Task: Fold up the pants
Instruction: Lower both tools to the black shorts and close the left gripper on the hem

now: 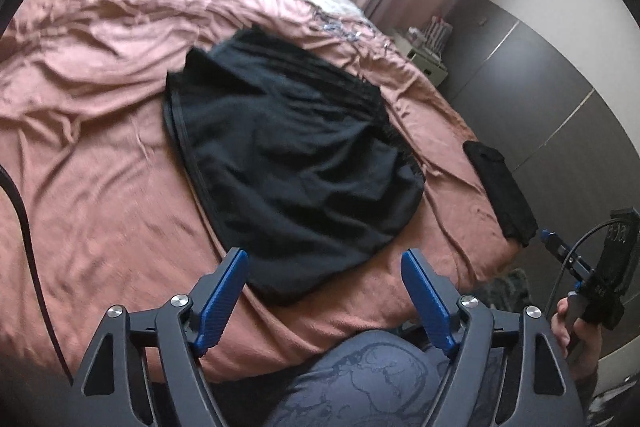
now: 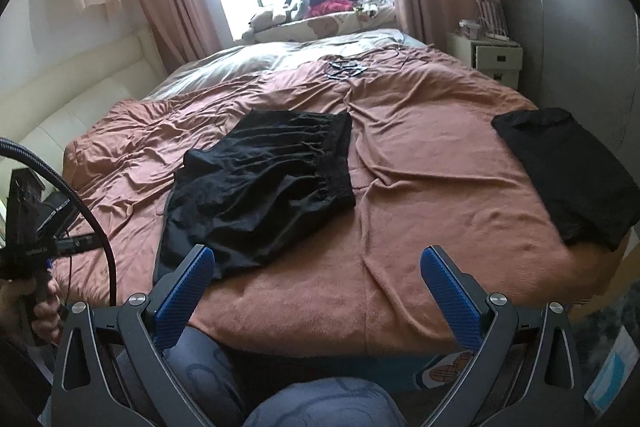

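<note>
Black pants [image 1: 288, 155] lie folded over and rumpled on the pink bedspread [image 1: 100, 115], waistband at the far side. They also show in the right wrist view [image 2: 260, 187], left of centre. My left gripper [image 1: 324, 259] is open and empty, held above the near edge of the pants. My right gripper [image 2: 316, 255] is open and empty, above the bedspread [image 2: 420, 187] to the right of the pants' near corner. A second black garment [image 2: 568, 171], folded, lies at the bed's right edge, also in the left wrist view [image 1: 500, 187].
A small dark tangled item [image 2: 344, 67] lies far up the bed. A white nightstand [image 2: 488, 59] and grey wardrobe [image 2: 580, 47] stand at the right. A padded headboard [image 2: 72, 99] is at the left. The person's knees [image 2: 320, 403] are at the bed's near edge.
</note>
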Demonstrator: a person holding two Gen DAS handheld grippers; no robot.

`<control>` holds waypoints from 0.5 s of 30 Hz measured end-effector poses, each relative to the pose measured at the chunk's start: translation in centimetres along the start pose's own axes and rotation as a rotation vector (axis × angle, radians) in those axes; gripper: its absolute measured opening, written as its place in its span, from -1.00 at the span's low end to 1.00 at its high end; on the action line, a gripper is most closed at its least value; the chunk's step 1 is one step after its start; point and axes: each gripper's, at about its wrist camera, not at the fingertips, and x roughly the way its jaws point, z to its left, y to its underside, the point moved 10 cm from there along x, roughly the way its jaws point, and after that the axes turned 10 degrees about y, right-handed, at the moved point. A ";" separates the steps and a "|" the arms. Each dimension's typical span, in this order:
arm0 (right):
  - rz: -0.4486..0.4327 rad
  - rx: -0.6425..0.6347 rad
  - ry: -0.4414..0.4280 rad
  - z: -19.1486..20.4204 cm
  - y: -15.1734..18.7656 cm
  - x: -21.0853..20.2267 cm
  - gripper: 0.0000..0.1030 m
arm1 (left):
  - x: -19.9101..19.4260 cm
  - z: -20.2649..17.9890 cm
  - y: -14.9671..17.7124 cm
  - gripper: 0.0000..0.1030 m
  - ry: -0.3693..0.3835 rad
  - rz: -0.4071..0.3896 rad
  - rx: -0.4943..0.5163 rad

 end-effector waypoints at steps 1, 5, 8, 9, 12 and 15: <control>0.011 0.006 -0.007 -0.1 0.0 0.4 1.00 | 0.4 0.2 0.1 0.54 0.007 0.008 -0.011; 0.036 0.012 -0.017 0.0 0.0 1.6 1.00 | 2.2 0.9 0.9 0.54 0.038 0.049 -0.067; 0.061 0.022 -0.026 0.2 0.2 2.5 1.00 | 3.3 1.3 1.5 0.54 0.068 0.078 -0.113; 0.066 0.023 -0.029 0.3 0.2 2.8 1.00 | 3.6 1.4 1.8 0.54 0.075 0.088 -0.128; 0.076 0.018 -0.032 0.6 0.1 3.2 1.00 | 4.1 1.8 2.5 0.54 0.086 0.110 -0.160; 0.082 0.014 -0.036 1.0 0.1 3.6 1.00 | 4.6 2.2 3.2 0.54 0.101 0.138 -0.184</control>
